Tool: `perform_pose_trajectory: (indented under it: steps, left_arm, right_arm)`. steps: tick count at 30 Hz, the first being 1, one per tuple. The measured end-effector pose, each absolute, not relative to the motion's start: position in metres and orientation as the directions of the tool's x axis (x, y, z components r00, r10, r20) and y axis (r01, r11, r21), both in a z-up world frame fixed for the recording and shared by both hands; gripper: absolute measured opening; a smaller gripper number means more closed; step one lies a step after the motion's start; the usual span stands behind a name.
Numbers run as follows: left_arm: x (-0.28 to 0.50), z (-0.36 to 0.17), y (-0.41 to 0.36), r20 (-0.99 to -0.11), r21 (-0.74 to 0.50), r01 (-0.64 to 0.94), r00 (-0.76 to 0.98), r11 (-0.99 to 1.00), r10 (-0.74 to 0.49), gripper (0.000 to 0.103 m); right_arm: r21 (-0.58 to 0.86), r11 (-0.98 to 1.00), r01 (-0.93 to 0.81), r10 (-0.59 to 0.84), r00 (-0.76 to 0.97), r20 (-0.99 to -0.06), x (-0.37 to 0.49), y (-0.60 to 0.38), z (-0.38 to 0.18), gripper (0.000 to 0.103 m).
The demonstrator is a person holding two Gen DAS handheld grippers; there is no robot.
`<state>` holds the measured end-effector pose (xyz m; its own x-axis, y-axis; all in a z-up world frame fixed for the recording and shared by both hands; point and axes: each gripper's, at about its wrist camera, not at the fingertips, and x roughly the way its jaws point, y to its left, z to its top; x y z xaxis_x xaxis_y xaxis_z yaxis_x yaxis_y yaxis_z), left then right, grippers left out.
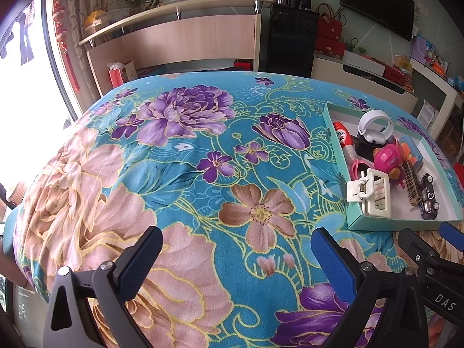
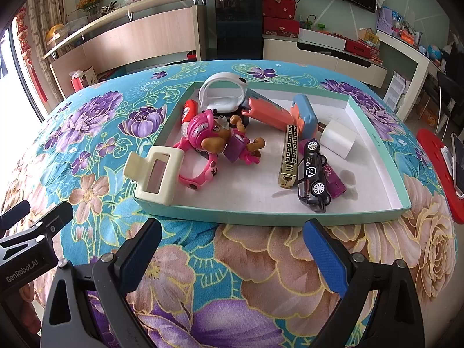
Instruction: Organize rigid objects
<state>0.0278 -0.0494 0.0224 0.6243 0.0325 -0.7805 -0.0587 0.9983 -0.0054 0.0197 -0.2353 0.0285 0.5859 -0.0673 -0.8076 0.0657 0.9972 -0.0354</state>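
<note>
While both grippers, left (image 1: 236,242) & right (image 2: 232,236), gape empty: 1 tray (image 2: 261,213), 1 toy car (image 2: 313,175), 1 hair claw (image 2: 155,174).

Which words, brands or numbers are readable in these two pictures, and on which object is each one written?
"DAS": on the right gripper body, seen in the left wrist view; the text is cut off by the picture edge.
"GenRobot.AI": on the left gripper body, seen in the right wrist view.
"63", as far as I can tell: in a circle on the black toy car.
Print on the red tube and the box rim: too small to read.
</note>
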Motion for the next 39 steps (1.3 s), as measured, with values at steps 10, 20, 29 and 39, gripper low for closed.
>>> perform_pose_trajectory:
  steps: [10,20,29,39]
  left_arm:
    - [0.0279,0.0218,-0.049,-0.781,-0.005,-0.059,0.624,0.998,0.033,0.103]
    - [0.0274,0.0221,-0.0494,-0.781,-0.006,-0.057,0.624,0.998,0.031,0.103]
    - [0.0275,0.0221,-0.0496,-0.783,-0.002,-0.058,0.621,0.998,0.034,0.103]
    - [0.0256,0.022,-0.0503,-0.778,0.011,-0.057,0.627,0.998,0.044,0.103]
  right_arm:
    - [-0.035,0.997,0.065,-0.066,0.582,-0.811,0.0193,-0.2352,0.0279,0.098]
    - [-0.03,0.997,0.07,-0.065,0.583,-0.81,0.0195,-0.2369,0.0283,0.098]
    - [-0.029,0.997,0.072,-0.066,0.584,-0.809,0.0194,-0.2378,0.0288,0.098]
    - [-0.022,0.997,0.073,-0.061,0.581,-0.811,0.0198,-0.2389,0.0284,0.098]
